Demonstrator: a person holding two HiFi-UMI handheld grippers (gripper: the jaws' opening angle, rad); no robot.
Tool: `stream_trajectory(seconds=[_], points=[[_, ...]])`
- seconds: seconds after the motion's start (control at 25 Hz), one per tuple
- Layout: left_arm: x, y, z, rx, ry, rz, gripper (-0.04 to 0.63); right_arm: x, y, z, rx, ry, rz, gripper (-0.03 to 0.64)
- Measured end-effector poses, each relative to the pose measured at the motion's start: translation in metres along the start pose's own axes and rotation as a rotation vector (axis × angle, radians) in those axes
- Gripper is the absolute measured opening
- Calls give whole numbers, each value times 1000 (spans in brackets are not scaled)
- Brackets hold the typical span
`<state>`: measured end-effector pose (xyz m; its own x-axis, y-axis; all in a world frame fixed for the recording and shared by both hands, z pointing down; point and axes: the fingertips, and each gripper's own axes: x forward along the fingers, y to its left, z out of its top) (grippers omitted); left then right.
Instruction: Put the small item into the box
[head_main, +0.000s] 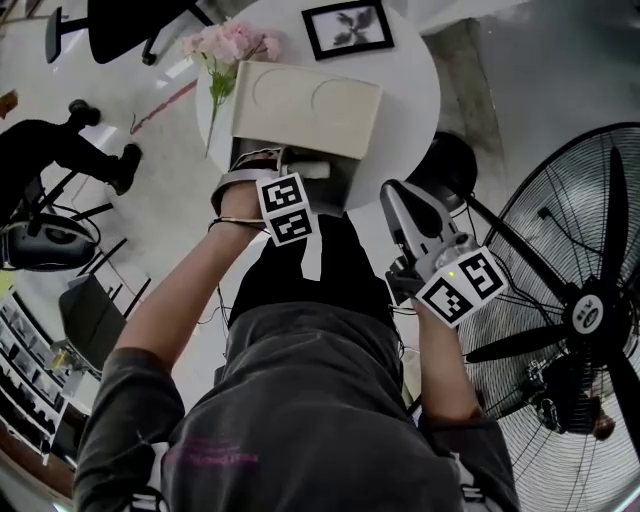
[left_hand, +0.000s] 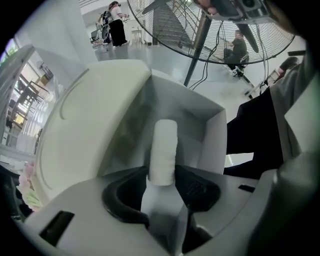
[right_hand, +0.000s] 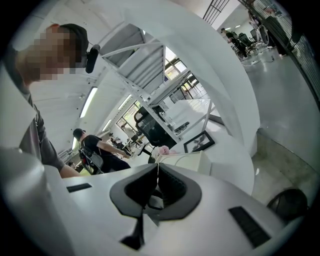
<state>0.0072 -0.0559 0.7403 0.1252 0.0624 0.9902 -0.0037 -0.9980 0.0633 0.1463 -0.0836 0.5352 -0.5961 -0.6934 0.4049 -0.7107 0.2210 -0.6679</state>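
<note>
While the left gripper (left_hand: 162, 186) hovers over the open box (left_hand: 212, 135), jaws loose around the item (left_hand: 164, 147) — looks like the drop — next, pull clear; right gripper (right_hand: 157, 175) pinched closed, empty.

Left tongs (head_main: 287, 172) reach the open box (head_main: 305, 105) on the table (head_main: 412, 75).
</note>
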Motion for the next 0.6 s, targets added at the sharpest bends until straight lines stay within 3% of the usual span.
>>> stream_trajectory(seconds=[0.24, 0.6], points=[[-14, 2, 1, -47, -37, 20, 218, 0, 6, 5, -2, -10, 13, 21], [-70, 2, 0, -139, -186, 77, 218, 1, 31, 20, -43, -35, 34, 21]])
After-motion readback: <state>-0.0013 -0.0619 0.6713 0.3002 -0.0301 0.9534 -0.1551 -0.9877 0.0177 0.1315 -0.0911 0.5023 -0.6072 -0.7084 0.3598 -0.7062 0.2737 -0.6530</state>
